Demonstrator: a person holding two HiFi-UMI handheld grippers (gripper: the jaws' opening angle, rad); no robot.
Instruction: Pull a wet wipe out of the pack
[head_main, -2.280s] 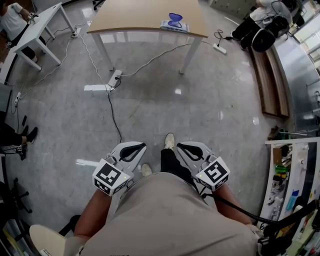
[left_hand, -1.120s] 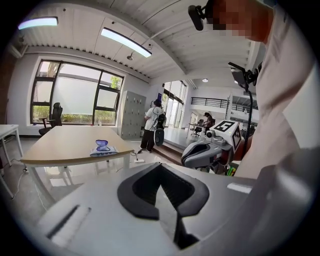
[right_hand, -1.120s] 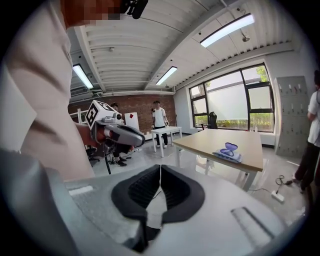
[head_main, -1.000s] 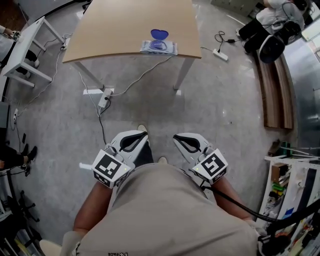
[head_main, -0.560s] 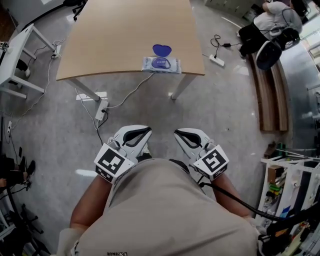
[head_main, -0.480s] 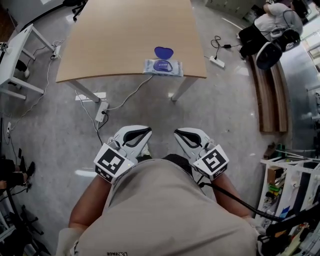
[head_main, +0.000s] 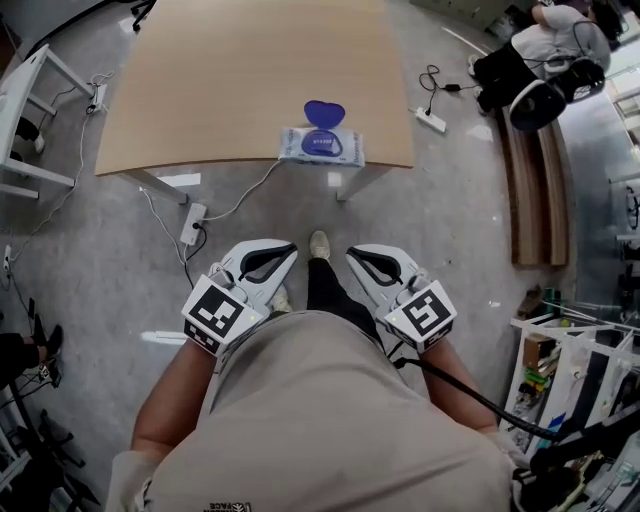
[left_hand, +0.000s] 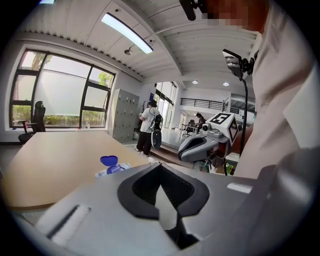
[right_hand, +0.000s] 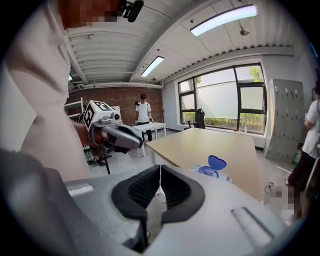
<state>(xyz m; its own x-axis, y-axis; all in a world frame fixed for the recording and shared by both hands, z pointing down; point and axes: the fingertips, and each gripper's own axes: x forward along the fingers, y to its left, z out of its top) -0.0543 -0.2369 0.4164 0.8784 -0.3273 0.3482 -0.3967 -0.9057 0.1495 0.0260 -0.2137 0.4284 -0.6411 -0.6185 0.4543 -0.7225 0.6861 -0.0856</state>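
White wipe pack (head_main: 321, 146) lies flat, its blue lid (head_main: 323, 112) apparently open.

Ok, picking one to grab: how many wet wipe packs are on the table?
1: wet wipe pack at the table's near edge, lid open; the far end is out of frame.

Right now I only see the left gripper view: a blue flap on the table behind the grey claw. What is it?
Observer: The head view shows a wet wipe pack lying flat at the table edge nearest us, its blue lid flipped open.
Operator: Is the other claw holding anything?
Observer: No; the right gripper view shows the right gripper with jaws together, nothing between them.
Operator: Can we reach it?
Observer: Probably not: the head view shows the left gripper and the right one over floor, short of the table.
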